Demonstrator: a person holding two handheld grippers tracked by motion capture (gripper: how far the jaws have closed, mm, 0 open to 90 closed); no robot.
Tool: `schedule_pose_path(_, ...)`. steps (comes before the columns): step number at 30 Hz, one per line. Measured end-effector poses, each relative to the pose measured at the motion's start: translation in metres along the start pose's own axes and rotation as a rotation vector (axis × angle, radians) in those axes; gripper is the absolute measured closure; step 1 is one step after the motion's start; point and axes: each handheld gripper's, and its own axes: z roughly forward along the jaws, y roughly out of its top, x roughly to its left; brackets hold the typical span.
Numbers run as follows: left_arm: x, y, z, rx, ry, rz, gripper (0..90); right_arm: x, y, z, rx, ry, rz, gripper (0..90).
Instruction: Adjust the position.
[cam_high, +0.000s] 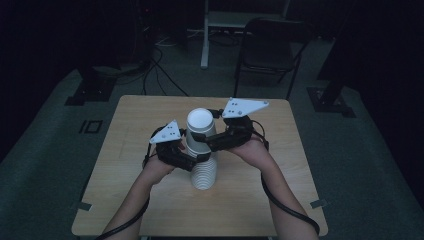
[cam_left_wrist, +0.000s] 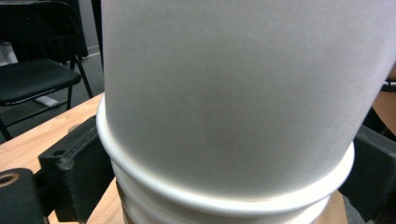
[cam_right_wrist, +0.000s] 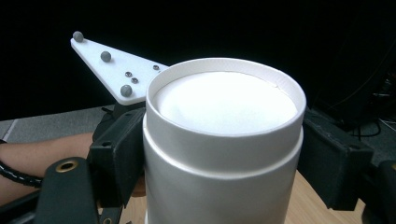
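A stack of white paper cups (cam_high: 202, 160) stands upside down near the middle of the counter (cam_high: 125, 190), and the top cup (cam_high: 200, 131) sits tilted on it, its flat base facing up. In the left gripper view the top cup's wall (cam_left_wrist: 233, 93) comes so close that its upper part is cut off, and the rims of the cups beneath (cam_left_wrist: 140, 205) show just at the bottom edge. The lower end of the stack is hidden in the right gripper view, where the recessed base of the top cup (cam_right_wrist: 224, 100) shows plainly.

The counter is a light wooden top on a dim grey carpet. The room behind is dark; a black chair (cam_high: 270, 50) and loose cables (cam_high: 155, 65) can be made out, little else.

The left hand-held gripper (cam_high: 192, 157) comes in low from the left, its jaws pinching the stack just under the top cup's rim. The right hand-held gripper (cam_high: 207, 142) reaches in from the right, higher up, its jaws pressed against the top cup's sides. Both forearms rise from the near edge, hands angled inward toward each other.
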Motion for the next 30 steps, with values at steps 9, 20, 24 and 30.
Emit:
schedule_pose_path(9, 0.0, 0.0, 0.0, 0.006, 0.0, 0.001, 5.0, 0.001, 0.011, -0.003, -0.03, -0.014, -0.003, 22.1)
schedule_pose_path(20, -0.001, 0.0, 0.0, 0.005, 0.003, 0.0, 4.9, 0.004, 0.022, -0.005, -0.04, -0.033, -0.021, 22.2)
schedule_pose_path(24, -0.001, 0.001, 0.0, 0.007, 0.002, 0.0, 4.9, 0.005, 0.025, -0.005, -0.041, -0.034, -0.024, 22.2)
schedule_pose_path(30, 0.0, 0.001, 0.0, 0.01, 0.001, 0.001, 4.9, 0.005, 0.037, -0.009, -0.063, -0.037, -0.028, 22.2)
